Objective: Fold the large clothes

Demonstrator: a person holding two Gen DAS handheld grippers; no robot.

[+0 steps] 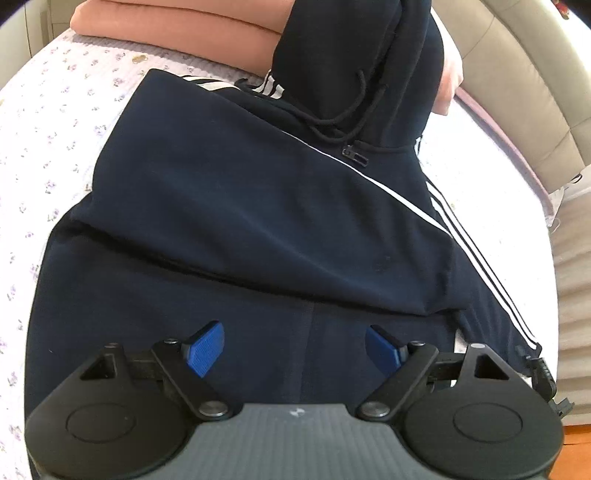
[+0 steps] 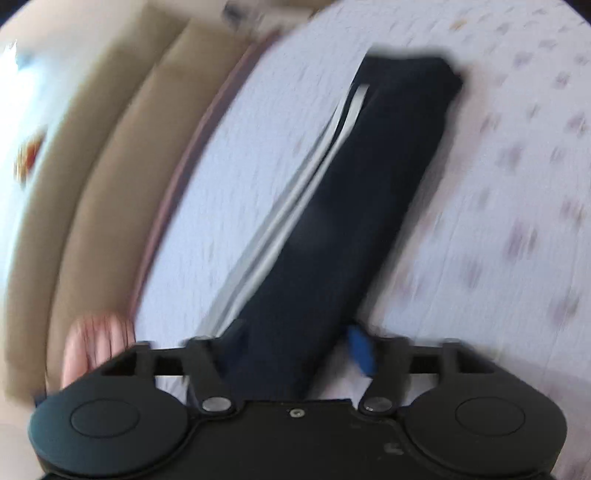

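While left gripper (image 1: 294, 349) hovers agape, navy jacket (image 1: 236, 206) covers bedsheet (image 1: 55, 122).

Right wrist view, blurred. Navy sleeve (image 2: 332, 206) with white stripes (image 2: 295, 192) lies on the floral bed sheet (image 2: 498, 221), its near end between the right gripper (image 2: 291, 354) fingers; grip unclear. Beige headboard (image 2: 92, 177) left of sleeve.

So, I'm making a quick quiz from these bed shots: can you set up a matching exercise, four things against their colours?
Things:
1. hooded jacket
2. folded blanket
3. gripper pads
4. bed frame

Colours:
A. beige
B. blue
C. navy with white stripes
D. salmon pink

Pairs: 1-C, 2-D, 3-B, 4-A
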